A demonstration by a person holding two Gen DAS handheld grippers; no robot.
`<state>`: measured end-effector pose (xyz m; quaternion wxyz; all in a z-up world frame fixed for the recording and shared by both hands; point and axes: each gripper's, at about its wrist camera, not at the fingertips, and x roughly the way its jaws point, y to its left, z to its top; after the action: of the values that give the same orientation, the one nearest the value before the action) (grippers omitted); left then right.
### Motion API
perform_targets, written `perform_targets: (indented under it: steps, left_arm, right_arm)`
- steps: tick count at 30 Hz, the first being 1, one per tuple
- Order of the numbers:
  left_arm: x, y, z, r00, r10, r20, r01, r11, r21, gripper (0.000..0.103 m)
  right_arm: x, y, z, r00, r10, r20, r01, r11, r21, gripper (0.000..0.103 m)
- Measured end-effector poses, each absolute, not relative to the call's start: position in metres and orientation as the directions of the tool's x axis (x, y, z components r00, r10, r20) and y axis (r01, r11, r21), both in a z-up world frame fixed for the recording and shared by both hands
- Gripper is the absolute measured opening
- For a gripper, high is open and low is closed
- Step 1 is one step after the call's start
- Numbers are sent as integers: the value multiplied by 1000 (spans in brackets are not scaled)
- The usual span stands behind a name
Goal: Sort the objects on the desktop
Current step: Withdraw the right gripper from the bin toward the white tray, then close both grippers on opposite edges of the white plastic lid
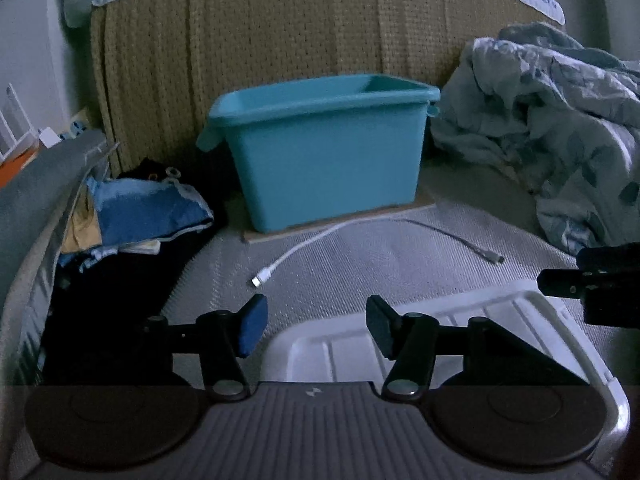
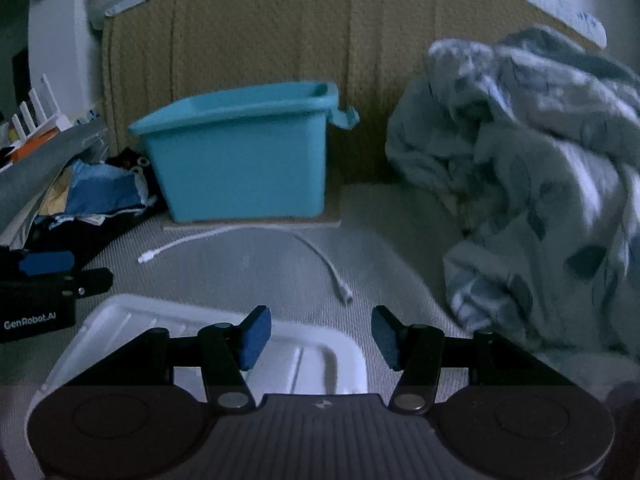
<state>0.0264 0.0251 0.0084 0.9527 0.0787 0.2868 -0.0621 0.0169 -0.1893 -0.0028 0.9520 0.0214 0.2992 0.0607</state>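
Observation:
A white charging cable (image 1: pixel 304 246) (image 2: pixel 256 236) lies curved on the grey mat in front of a teal plastic bin (image 1: pixel 324 152) (image 2: pixel 240 152). One plug end (image 1: pixel 259 280) rests just ahead of my left gripper (image 1: pixel 316 330), which is open and empty. The other plug end (image 2: pixel 346 296) lies just ahead of my right gripper (image 2: pixel 322 336), also open and empty. A white lid (image 1: pixel 440 344) (image 2: pixel 224 332) lies flat under both grippers. The right gripper's body (image 1: pixel 596 284) shows at the left view's right edge. The left one (image 2: pixel 44 280) shows at the right view's left edge.
A crumpled grey-blue blanket (image 1: pixel 552 128) (image 2: pixel 532 184) is heaped on the right. Folded blue and dark clothes (image 1: pixel 136 216) (image 2: pixel 96 192) are piled at the left. A woven tan panel (image 1: pixel 260 44) (image 2: pixel 260 36) stands behind the bin.

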Motion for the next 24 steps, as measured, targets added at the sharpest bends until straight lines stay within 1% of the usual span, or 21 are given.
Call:
perform_targets:
  steps: [8, 24]
  left_arm:
    - [26, 25, -3, 791, -60, -608, 168, 978, 122, 63]
    - [28, 46, -12, 728, -54, -684, 149, 986, 81, 69]
  right_arm:
    - [15, -191, -20, 770, 125, -626, -91, 992, 87, 60]
    - [17, -198, -29, 728, 143, -671, -93, 990, 110, 60]
